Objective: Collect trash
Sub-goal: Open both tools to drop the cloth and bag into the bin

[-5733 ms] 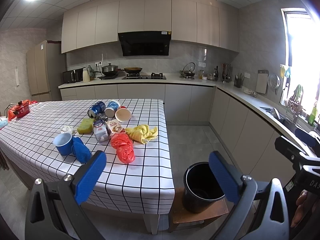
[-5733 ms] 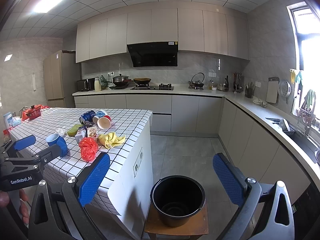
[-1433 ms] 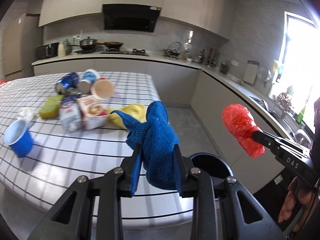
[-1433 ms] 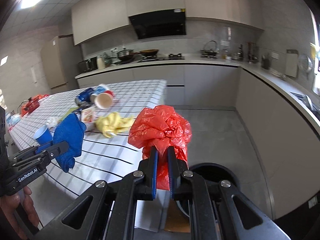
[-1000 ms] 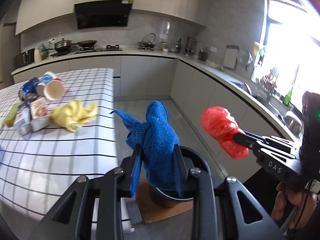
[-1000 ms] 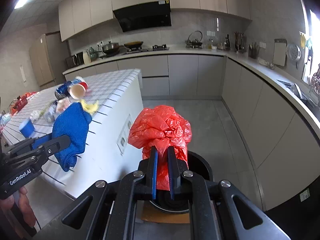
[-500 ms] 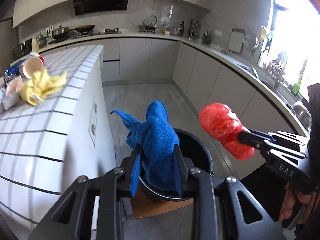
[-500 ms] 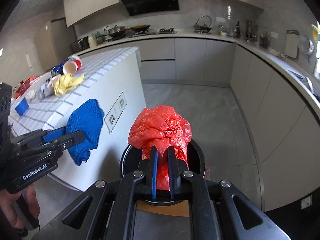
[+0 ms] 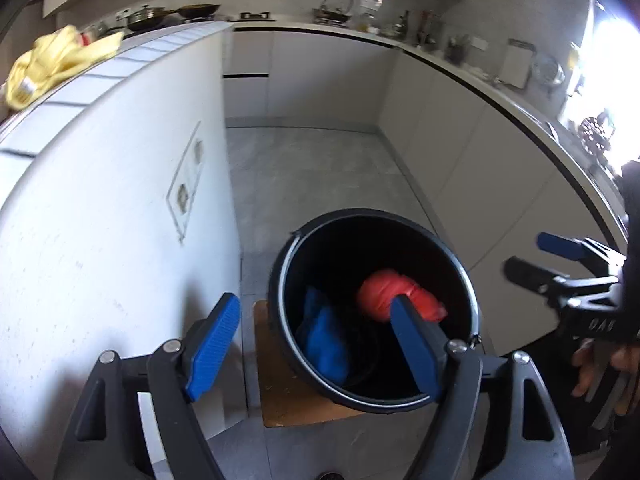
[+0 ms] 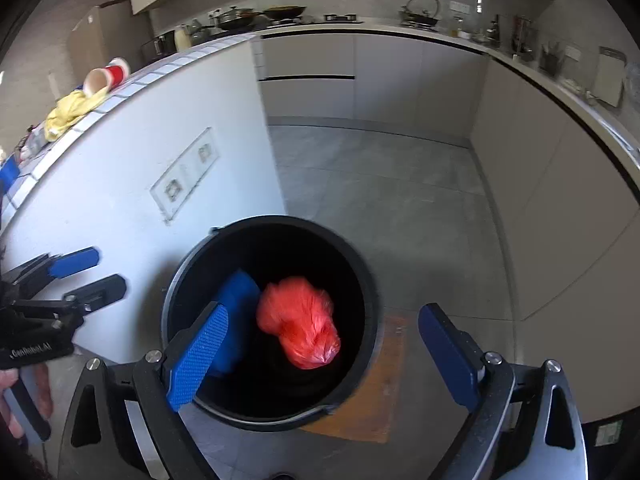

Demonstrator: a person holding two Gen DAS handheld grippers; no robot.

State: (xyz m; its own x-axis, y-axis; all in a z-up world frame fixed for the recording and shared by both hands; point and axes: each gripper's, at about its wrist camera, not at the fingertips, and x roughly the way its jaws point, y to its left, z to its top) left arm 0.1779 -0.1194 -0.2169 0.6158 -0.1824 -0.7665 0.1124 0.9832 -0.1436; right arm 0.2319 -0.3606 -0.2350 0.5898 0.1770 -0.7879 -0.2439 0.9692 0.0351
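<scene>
Two bits down: the blue cloth [image 10: 236, 292] and red bag [image 10: 298, 322] are in the black bucket [image 10: 370, 344], lower middle of both views. Both sets of jaws have just been opening and now stand apart with nothing between them, left gripper [image 9: 316, 344] and right gripper [image 10: 328, 354] alike. Still plenty left though: a yellow rag [image 10: 74, 110] and a red cup [image 10: 106, 78] sit on the worktop [image 10: 168, 68], upper left.

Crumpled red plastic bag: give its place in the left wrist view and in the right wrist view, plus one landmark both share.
Left wrist view: the crumpled red plastic bag sits lower centre-right, inside the black round bucket, partly behind a blue pad of the left gripper.
Right wrist view: the bag sits just below centre, inside the bucket.
Shared landmark: the blue cloth lying left of the bag.
</scene>
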